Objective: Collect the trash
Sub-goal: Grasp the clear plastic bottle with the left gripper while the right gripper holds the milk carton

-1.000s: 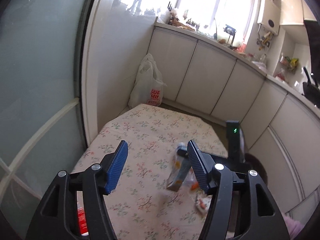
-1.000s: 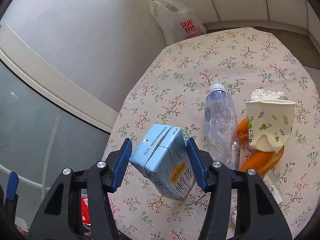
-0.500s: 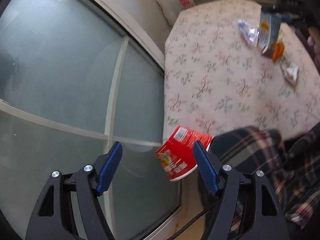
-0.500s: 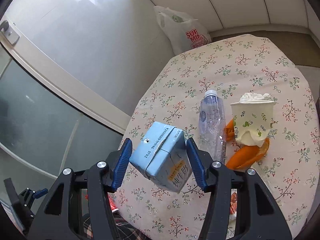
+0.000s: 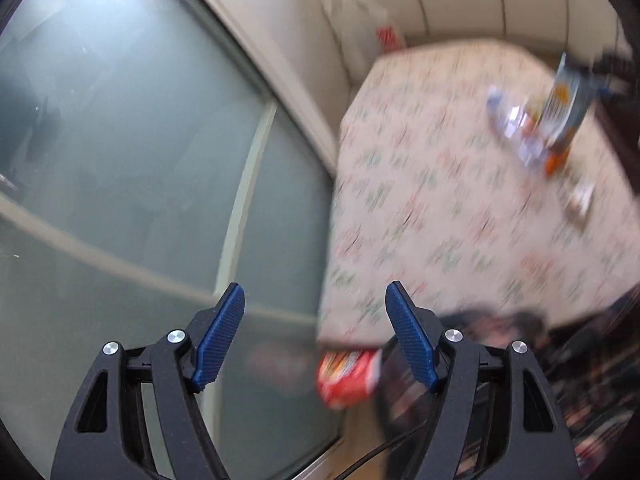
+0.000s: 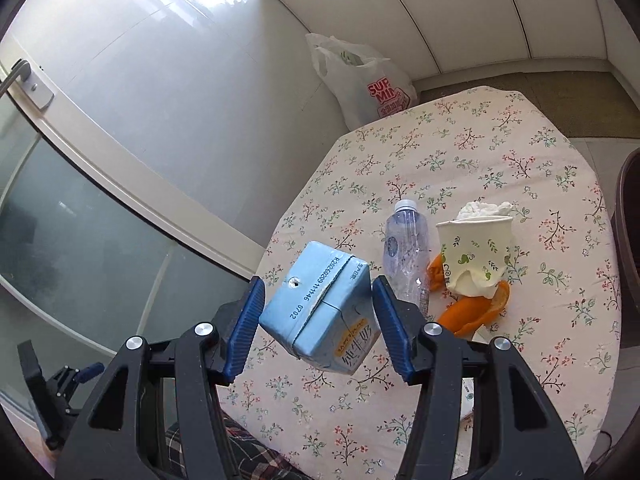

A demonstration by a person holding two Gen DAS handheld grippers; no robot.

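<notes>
My right gripper (image 6: 318, 320) pinches the blue milk carton (image 6: 320, 312) aloft over the near table (image 6: 560, 184) edge; I should keep the squeeze steady, since it sits tilted. My left gripper (image 5: 316, 336) hangs spread and empty by the glass door (image 5: 120, 140), a red pack (image 5: 348, 376) blurred below. Farther on, the bottle (image 6: 406, 256), paper cup (image 6: 474, 252) and orange peel (image 6: 476, 316) crowd the right; the left is open.

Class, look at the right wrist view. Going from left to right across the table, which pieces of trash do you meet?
Blue milk carton held in the right gripper → clear plastic bottle → paper cup lying on orange peel.
</notes>
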